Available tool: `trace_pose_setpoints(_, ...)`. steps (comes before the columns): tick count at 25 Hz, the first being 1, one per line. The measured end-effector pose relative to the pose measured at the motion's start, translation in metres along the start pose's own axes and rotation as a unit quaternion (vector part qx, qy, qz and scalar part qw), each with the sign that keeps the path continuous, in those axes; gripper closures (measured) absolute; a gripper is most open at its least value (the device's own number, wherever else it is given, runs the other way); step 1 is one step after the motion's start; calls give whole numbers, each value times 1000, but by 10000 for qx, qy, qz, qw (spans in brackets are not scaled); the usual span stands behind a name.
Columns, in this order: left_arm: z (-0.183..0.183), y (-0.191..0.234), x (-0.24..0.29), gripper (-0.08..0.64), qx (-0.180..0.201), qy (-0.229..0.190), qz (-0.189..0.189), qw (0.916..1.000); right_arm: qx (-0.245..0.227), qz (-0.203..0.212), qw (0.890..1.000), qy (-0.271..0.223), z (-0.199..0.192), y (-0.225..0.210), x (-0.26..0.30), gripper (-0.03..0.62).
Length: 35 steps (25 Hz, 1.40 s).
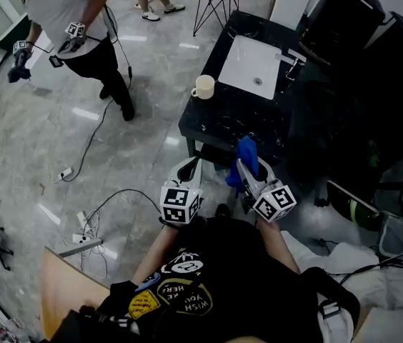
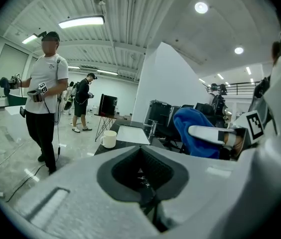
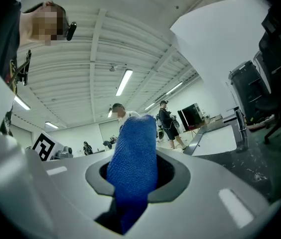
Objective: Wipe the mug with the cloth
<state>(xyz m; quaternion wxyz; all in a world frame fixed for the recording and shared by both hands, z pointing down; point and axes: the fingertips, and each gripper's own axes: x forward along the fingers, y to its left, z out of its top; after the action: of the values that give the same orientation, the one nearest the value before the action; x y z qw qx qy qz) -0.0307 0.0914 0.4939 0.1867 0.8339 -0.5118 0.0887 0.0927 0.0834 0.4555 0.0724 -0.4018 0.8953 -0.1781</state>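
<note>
A cream mug (image 1: 203,86) stands on the left edge of a black counter (image 1: 223,120), beside a white sink basin (image 1: 253,64). My right gripper (image 1: 248,164) is shut on a blue cloth (image 1: 244,157), held upright just short of the counter's near edge. In the right gripper view the cloth (image 3: 133,168) sticks up from between the jaws of that gripper (image 3: 135,178). My left gripper (image 1: 189,166) hangs beside it, left of the cloth, shut and holding nothing. From the left gripper (image 2: 143,176) the mug (image 2: 109,139) shows ahead, far from both grippers, and the cloth (image 2: 195,131) at right.
Another person (image 1: 80,27) with grippers stands on the floor at upper left. Cables and a power strip (image 1: 80,238) lie on the floor at left. A faucet (image 1: 292,63) rises beside the basin. Dark chairs and cases (image 1: 359,41) crowd the right side.
</note>
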Motion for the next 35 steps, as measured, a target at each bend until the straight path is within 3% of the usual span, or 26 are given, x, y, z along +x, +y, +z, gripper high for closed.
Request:
trace_pose_setpoints(10, 1, 25, -10, 555, -60, -67, 10, 10000, 54, 36, 10000, -24, -8, 11, 21, 492)
trace_pose_setpoints(22, -1, 57, 4, 555, 107, -58, -349, 9993, 31, -348, 9993, 155, -29, 16, 50, 492)
trace_pose_setpoints(30, 8, 88, 79, 555, 248, 17, -665, 9975, 152, -372, 9982, 452, -41, -41, 103, 492)
trace_pose_setpoints(35, 31, 120, 152, 555, 466, -32, -494, 9977, 254, -295, 9977, 558, -38, -101, 145, 492)
